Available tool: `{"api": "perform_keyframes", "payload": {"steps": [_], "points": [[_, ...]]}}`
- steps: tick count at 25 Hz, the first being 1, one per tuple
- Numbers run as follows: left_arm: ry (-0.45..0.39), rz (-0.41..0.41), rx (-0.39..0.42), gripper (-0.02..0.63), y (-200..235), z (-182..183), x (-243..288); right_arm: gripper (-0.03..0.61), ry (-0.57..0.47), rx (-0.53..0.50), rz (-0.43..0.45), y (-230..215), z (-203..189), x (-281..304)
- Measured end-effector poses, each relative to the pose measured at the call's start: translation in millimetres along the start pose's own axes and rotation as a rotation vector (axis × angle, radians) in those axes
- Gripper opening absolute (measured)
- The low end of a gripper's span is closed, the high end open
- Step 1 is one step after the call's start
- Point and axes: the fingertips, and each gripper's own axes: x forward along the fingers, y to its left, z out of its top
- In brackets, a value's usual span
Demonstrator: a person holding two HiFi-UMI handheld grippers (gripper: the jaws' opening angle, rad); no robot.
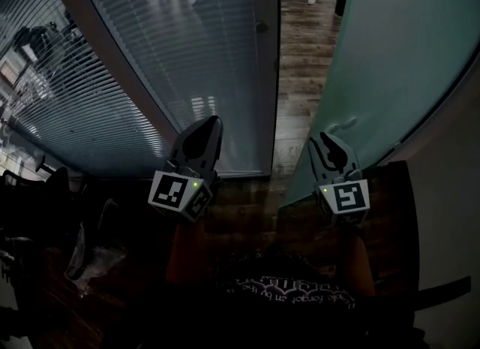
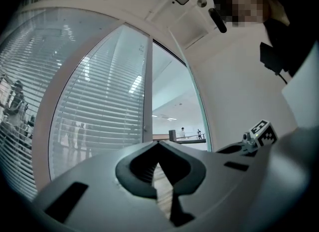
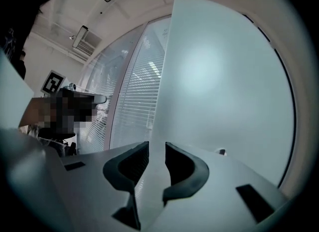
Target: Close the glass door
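Standing ajar at the right of the doorway, the frosted glass door [image 1: 390,55] is being gripped at its free edge by the right tool [image 3: 157,146]. The jaws are being pressed narrowly against either side of the pane. The left tool [image 2: 158,145] is being held to the left of it, in front of the glass panel with blinds [image 1: 187,55], with its jaws being closed tip to tip on nothing. A strip of wooden floor [image 1: 296,62] is being left in view between the door's edge and the metal frame post [image 1: 264,55].
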Motion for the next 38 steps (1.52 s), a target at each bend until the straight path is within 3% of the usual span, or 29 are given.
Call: {"api": "perform_keyframes", "payload": {"steps": [4, 20, 26, 38], "points": [[-0.005, 0.009, -0.001, 0.002, 3, 1, 9, 0.101, -0.006, 0.001, -0.056, -23, 6, 6], [0.0, 0.031, 0.002, 0.002, 7, 3, 30, 0.101, -0.024, 0.062, -0.033, -33, 12, 36], [0.005, 0.031, 0.019, 0.002, 32, -8, 41, 0.101, -0.029, 0.059, -0.047, -33, 14, 57], [-0.015, -0.008, 0.017, 0.002, 73, 14, 89, 0.101, -0.008, 0.073, -0.098, -55, 39, 113]]}}
